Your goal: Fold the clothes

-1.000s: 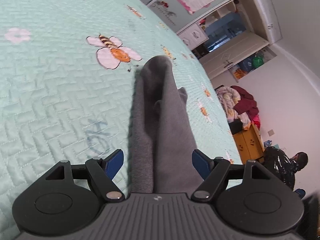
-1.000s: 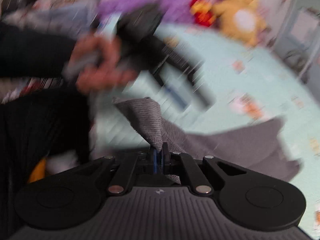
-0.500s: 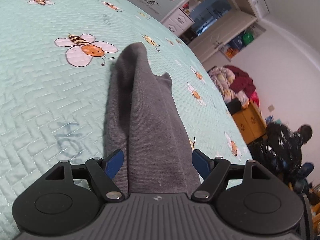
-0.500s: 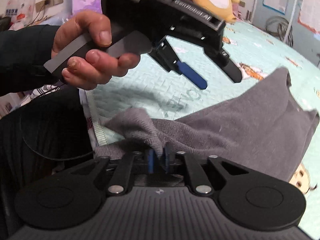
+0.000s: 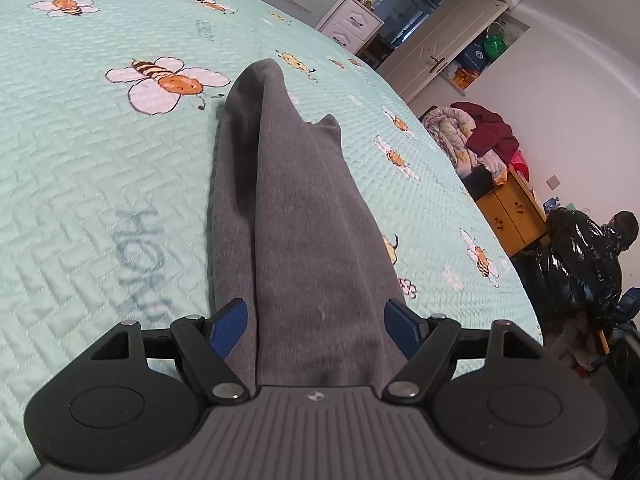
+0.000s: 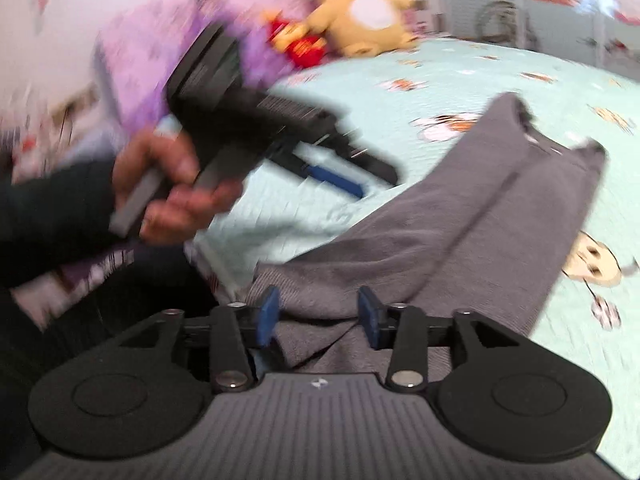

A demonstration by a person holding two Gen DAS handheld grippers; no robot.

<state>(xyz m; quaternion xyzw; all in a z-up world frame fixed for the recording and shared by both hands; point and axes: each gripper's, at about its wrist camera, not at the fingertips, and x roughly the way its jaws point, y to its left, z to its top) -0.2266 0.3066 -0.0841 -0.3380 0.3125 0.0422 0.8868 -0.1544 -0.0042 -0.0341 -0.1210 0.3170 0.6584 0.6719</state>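
Note:
A grey garment lies folded lengthwise in a long strip on the mint bee-print bedspread. My left gripper is open, its blue fingers either side of the strip's near end. In the right wrist view the garment stretches away to the right. My right gripper is open with the garment's near edge between its blue pads. The left gripper also shows there, held in a hand above the bed, blurred.
A yellow plush toy and purple pillow sit at the bed's head. White cupboards, a clothes pile on a yellow cabinet and a person in a black jacket are beyond the bed's far edge.
My right gripper has opened and let go of the garment's edge. The garment has settled flatter on the bed. The left gripper stayed open and shifted slightly.

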